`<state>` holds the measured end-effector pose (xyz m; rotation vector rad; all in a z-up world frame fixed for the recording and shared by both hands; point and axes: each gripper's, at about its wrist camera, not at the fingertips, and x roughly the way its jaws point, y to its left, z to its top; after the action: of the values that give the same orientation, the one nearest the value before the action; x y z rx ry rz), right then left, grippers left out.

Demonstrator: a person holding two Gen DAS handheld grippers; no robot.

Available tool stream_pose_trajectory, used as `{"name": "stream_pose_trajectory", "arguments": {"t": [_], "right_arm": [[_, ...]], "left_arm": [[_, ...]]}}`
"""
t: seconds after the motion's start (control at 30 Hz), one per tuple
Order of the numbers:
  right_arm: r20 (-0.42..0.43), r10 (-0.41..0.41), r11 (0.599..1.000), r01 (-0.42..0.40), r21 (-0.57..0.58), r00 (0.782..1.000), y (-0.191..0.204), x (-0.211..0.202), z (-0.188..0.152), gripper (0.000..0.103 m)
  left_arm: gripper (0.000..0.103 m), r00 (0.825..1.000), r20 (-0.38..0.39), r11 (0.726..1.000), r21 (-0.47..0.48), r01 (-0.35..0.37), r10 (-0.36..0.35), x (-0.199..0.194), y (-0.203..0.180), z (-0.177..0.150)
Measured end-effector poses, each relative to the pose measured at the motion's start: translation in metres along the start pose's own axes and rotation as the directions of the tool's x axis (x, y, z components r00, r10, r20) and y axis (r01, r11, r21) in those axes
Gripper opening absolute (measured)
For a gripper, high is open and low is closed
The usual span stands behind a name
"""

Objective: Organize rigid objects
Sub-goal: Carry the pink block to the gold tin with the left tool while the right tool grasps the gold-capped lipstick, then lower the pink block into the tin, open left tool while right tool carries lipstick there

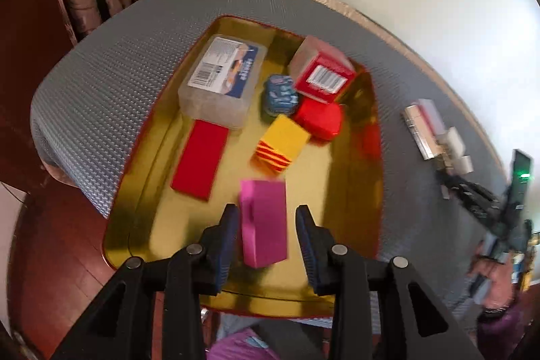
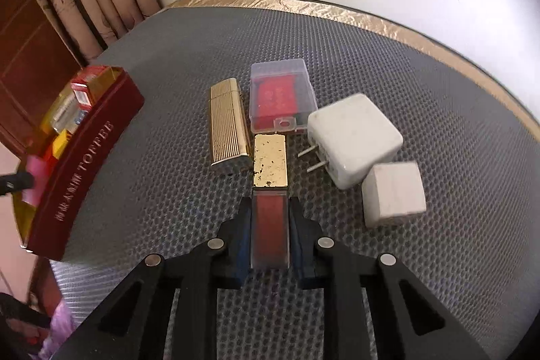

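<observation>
In the left wrist view a pink block (image 1: 263,221) sits between the fingers of my left gripper (image 1: 268,215), above the gold floor of the red toffee tin (image 1: 152,225); there are gaps on both sides, so the jaws are open. In the right wrist view my right gripper (image 2: 270,208) is shut on a red lip-gloss tube with a gold cap (image 2: 270,225), which lies on the grey mat (image 2: 455,225).
The tin (image 2: 84,164) holds a clear plastic box (image 1: 222,80), red blocks, a yellow striped block (image 1: 281,147), a blue tin and a red carton. On the mat lie a gold ribbed lighter (image 2: 227,127), a clear case (image 2: 281,97), a white charger (image 2: 354,137) and a white cube (image 2: 393,193).
</observation>
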<state>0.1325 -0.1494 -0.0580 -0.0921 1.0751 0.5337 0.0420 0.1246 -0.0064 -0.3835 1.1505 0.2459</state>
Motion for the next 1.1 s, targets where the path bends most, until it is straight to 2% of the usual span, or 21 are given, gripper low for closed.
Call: {"name": "stream_pose_trajectory", "arguments": {"t": [0.1, 0.23, 0.33, 0.47, 0.63, 0.7, 0.87, 1.07, 1.1], "right_arm": [[0.001, 0.058, 0.996, -0.058, 0.069, 0.998, -0.008, -0.007, -0.005, 0.019], [0.020, 0.156, 0.973, -0.158, 0.166, 0.987, -0.017, -0.021, -0.013, 0.019], [0.060, 0.227, 0.953, -0.234, 0.192, 0.972, -0.006, -0.039, -0.012, 0.019], [0.094, 0.317, 0.930, -0.329, 0.167, 0.944, 0.029, -0.059, 0.003, 0.019], [0.073, 0.449, 0.880, -0.455, 0.139, 0.890, 0.089, -0.057, 0.031, 0.019], [0.049, 0.476, 0.867, -0.478, 0.143, 0.878, 0.115, -0.045, 0.043, 0.019], [-0.006, 0.468, 0.877, -0.463, 0.130, 0.884, 0.159, -0.021, 0.056, 0.019], [-0.025, 0.369, 0.921, -0.362, 0.140, 0.929, 0.166, 0.001, 0.062, 0.020], [-0.029, 0.366, 0.922, -0.358, 0.149, 0.930, 0.166, 0.004, 0.063, 0.020]], "left_arm": [[0.036, 0.998, 0.021, 0.997, 0.024, -0.067, 0.066, 0.002, -0.001, -0.004], [0.037, 0.996, 0.066, 0.998, 0.001, -0.068, 0.068, -0.009, 0.005, -0.014], [0.041, 0.987, 0.135, 0.996, 0.001, -0.086, 0.086, -0.023, 0.007, -0.027], [0.042, 0.970, 0.200, 0.991, -0.009, -0.137, 0.136, -0.037, 0.016, -0.044], [0.044, 0.966, 0.216, 0.988, -0.090, -0.124, 0.140, -0.044, 0.039, -0.049], [0.044, 0.963, 0.237, 0.988, -0.107, -0.109, 0.132, -0.047, 0.045, -0.051], [0.045, 0.949, 0.272, 0.986, -0.076, -0.147, 0.162, -0.054, 0.042, -0.054], [0.048, 0.943, 0.285, 0.985, -0.040, -0.168, 0.172, -0.058, 0.036, -0.054], [0.048, 0.943, 0.284, 0.985, -0.035, -0.168, 0.172, -0.058, 0.035, -0.054]]}}
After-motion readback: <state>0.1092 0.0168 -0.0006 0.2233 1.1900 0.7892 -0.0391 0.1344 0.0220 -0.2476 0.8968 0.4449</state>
